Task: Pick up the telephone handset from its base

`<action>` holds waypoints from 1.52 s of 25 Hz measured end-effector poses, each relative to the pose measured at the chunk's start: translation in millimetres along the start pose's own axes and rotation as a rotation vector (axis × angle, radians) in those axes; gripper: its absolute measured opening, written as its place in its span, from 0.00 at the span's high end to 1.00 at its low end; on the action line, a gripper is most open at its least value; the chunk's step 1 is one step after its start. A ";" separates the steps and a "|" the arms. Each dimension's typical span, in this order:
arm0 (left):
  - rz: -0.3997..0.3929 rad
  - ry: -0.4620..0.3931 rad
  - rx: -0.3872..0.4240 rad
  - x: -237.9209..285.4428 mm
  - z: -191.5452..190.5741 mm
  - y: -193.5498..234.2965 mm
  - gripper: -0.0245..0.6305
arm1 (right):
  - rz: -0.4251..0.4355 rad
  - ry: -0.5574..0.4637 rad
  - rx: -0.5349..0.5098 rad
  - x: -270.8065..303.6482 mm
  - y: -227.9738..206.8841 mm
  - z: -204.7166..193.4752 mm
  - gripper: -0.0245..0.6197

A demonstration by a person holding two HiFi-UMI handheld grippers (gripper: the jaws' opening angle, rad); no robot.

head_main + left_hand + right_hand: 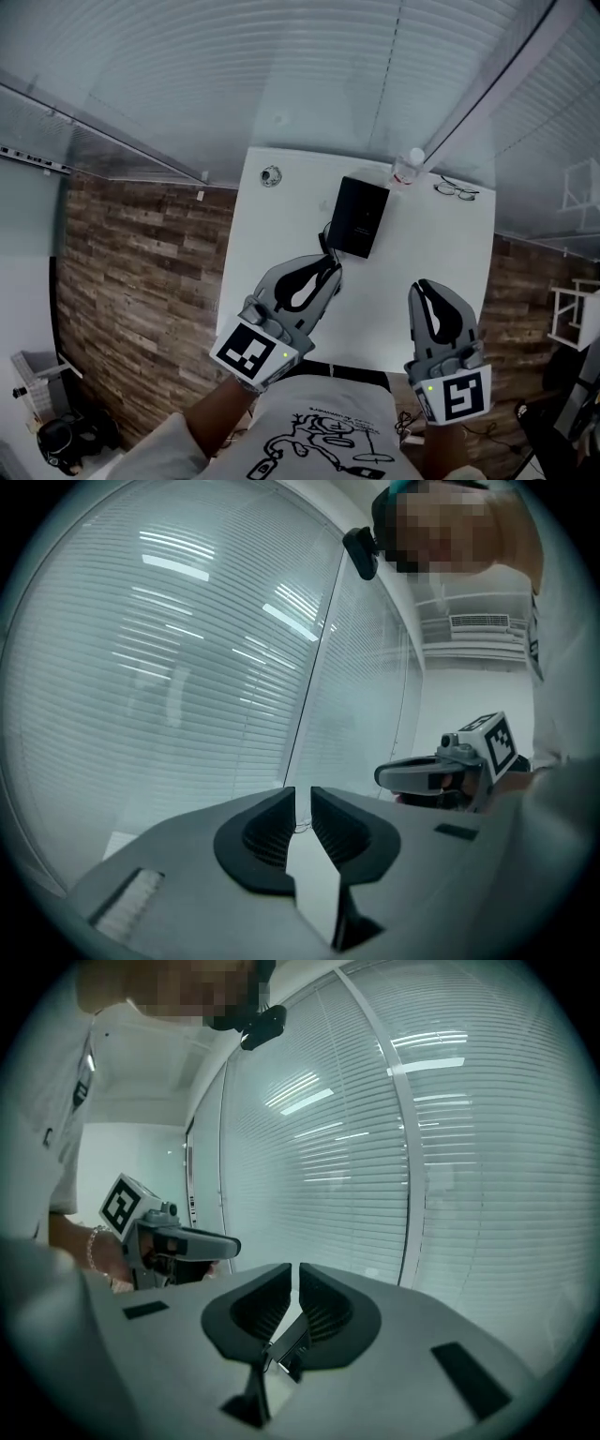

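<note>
Both pairs of jaws are clenched empty; the telephone (359, 217) lies just beyond the left gripper (329, 268), ahead-left of the right gripper (427, 287).

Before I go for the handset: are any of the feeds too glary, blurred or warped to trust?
Head view: heavy fisheye bending at the edges, but the table is evenly lit and the black telephone is sharp. Left and right gripper views: glare streaks on the blinds, dark corners.

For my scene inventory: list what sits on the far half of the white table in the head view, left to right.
Small round silvery object → black rectangular telephone → clear plastic bottle with white cap → dark-framed eyeglasses.
</note>
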State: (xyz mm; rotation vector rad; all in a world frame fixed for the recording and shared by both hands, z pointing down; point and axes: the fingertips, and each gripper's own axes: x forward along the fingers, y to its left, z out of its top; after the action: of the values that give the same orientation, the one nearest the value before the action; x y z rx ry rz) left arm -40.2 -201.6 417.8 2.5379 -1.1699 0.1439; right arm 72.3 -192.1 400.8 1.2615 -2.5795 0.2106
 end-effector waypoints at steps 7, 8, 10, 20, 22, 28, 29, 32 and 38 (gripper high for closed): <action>0.029 0.086 -0.013 19.6 -53.3 37.2 0.90 | 0.007 0.045 0.000 26.3 -0.7 -38.9 0.93; 0.032 0.091 -0.017 24.2 -60.6 43.0 0.89 | 0.009 0.049 0.000 31.1 -1.0 -44.3 0.92; 0.035 0.115 -0.028 32.8 -77.9 54.0 0.85 | 0.013 0.056 0.005 40.1 -1.8 -54.3 0.92; 0.045 0.224 -0.067 87.0 -159.4 101.9 0.78 | 0.017 0.107 0.059 76.0 -14.2 -112.2 0.92; 0.047 0.240 -0.084 98.8 -173.0 111.3 0.77 | 0.010 0.120 0.082 82.6 -19.2 -124.9 0.93; 0.060 0.270 -0.138 127.9 -207.0 134.9 0.74 | 0.021 0.129 0.095 99.6 -26.4 -152.3 0.93; 0.063 0.275 -0.146 131.1 -212.3 138.4 0.72 | 0.024 0.128 0.099 101.3 -26.9 -156.3 0.92; 0.057 0.285 -0.165 139.2 -223.9 144.2 0.69 | 0.032 0.131 0.117 103.7 -27.4 -169.0 0.92; -0.002 0.266 -0.176 150.5 -231.2 143.7 0.68 | 0.048 0.159 0.141 103.9 -26.5 -192.1 0.93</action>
State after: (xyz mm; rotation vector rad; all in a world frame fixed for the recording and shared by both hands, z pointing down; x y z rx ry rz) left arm -38.3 -316.1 707.0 2.2838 -1.0276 0.3505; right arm 64.6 -239.9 615.3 1.1777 -2.4960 0.4893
